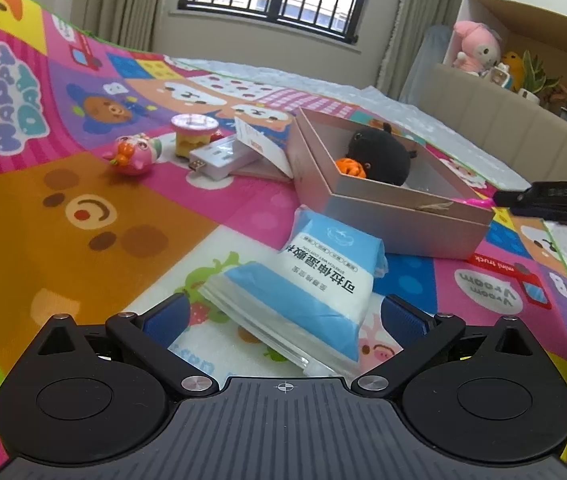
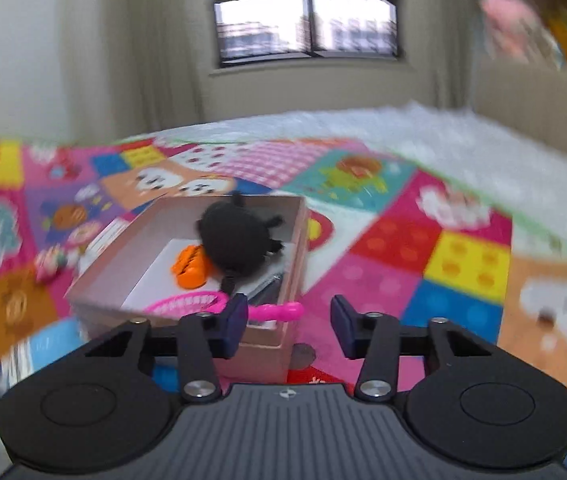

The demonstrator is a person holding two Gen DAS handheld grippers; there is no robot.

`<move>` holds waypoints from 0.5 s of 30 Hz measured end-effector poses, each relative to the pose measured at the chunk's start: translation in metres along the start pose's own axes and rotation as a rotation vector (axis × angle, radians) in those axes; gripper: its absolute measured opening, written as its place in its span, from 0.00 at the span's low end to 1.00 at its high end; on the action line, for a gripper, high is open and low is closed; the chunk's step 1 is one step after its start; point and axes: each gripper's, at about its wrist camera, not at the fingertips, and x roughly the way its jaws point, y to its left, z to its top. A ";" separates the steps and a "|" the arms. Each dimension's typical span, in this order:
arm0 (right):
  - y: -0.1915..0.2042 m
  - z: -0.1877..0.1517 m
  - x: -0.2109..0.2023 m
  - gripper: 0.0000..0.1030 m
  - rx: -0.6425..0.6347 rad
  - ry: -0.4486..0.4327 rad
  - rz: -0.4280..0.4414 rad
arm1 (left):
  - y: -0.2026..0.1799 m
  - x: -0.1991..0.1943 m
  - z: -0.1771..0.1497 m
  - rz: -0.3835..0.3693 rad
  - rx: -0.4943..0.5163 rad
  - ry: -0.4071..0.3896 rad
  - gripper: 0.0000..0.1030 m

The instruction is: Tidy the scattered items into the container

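Observation:
A blue-and-white wipes pack [image 1: 307,292] lies tilted on the play mat between the blue pads of my left gripper [image 1: 285,314]. That gripper is open, with a little gap on each side of the pack. The pink box [image 1: 403,220] holds a black plush [image 1: 379,152] and an orange toy [image 1: 349,166]. My right gripper [image 2: 289,320] hangs at the box's [image 2: 297,240] near corner, open and holding nothing. A pink toy net [image 2: 187,304] rests in the box, its handle [image 2: 283,311] over the rim just beyond the left pad. The right gripper [image 1: 501,199] also shows at the box's right end.
On the mat left of the box lie a pink round toy [image 1: 135,152], a small cake toy [image 1: 193,132], a white plug block [image 1: 223,158] and a white card [image 1: 259,144]. A beige headboard [image 1: 503,120] and a shelf with plush toys [image 1: 477,48] stand at the right. White bedding [image 2: 463,136] lies behind the mat.

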 end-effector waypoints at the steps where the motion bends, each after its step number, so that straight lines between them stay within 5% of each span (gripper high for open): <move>1: -0.005 0.000 0.006 0.22 0.043 0.019 0.007 | 0.000 -0.001 0.000 -0.003 0.000 -0.001 1.00; 5: -0.010 0.004 0.015 0.09 0.133 0.043 0.078 | 0.000 -0.002 0.001 -0.018 0.000 -0.005 1.00; 15: 0.042 0.027 0.045 0.05 -0.035 -0.028 0.035 | -0.002 -0.008 -0.003 0.004 0.016 -0.005 1.00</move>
